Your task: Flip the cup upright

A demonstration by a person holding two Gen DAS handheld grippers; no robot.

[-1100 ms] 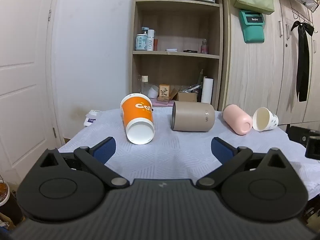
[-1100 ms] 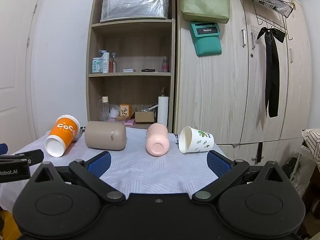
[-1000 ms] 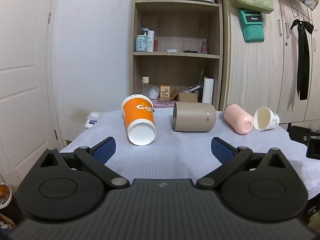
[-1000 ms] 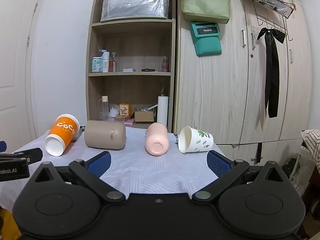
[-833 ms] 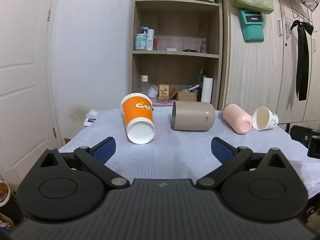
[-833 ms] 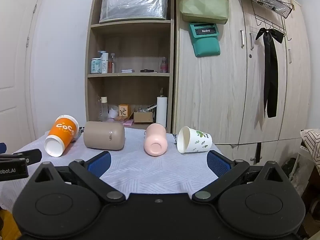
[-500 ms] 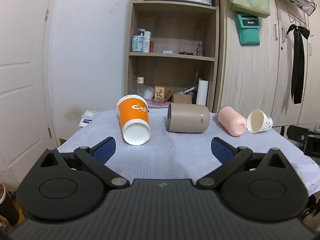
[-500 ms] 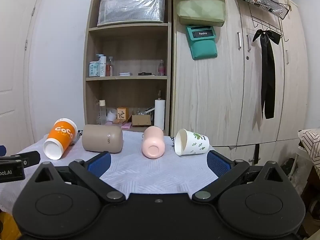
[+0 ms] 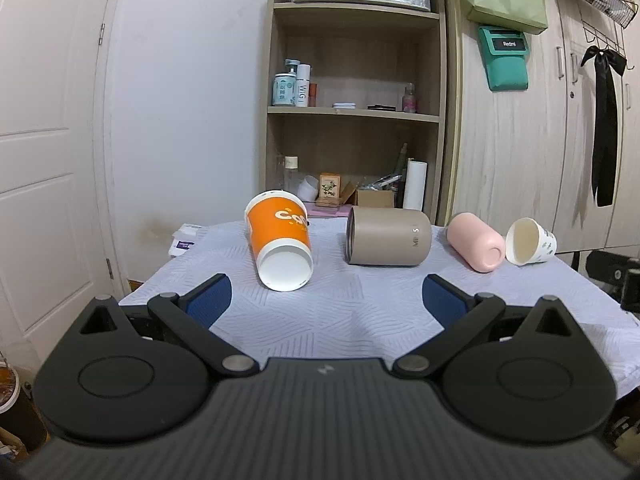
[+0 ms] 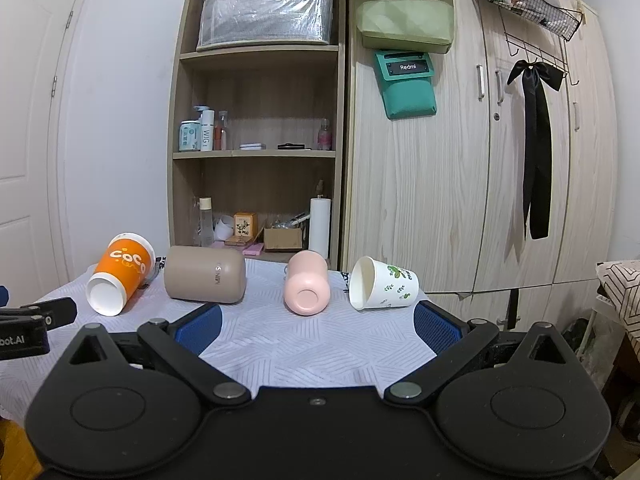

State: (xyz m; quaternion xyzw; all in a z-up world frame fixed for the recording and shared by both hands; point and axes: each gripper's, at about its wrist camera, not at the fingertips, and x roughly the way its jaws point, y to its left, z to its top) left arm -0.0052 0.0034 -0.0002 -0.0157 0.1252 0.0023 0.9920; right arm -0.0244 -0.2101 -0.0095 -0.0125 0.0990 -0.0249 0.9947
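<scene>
Both views have pulled back from the cloth-covered table (image 9: 360, 312) before the shelving (image 10: 256, 152).

Both wrist cameras look forward between spread fingers across the table (image 9: 360, 312) toward the shelf (image 10: 256, 152), sharing four fallen cups; the right view sits further right.

Four cups lie on their sides in a row across the tabletop (image 9: 360, 320). From left to right: the paper cup (image 9: 280, 248), the wide tumbler (image 9: 388, 236), the small mug (image 9: 474, 246) and the leaf-print cup (image 9: 530, 240), these last two just beside each other. A shelf unit (image 10: 256, 152) stands behind the tabletop, with a cupboard (image 10: 460, 180) to its right.
</scene>
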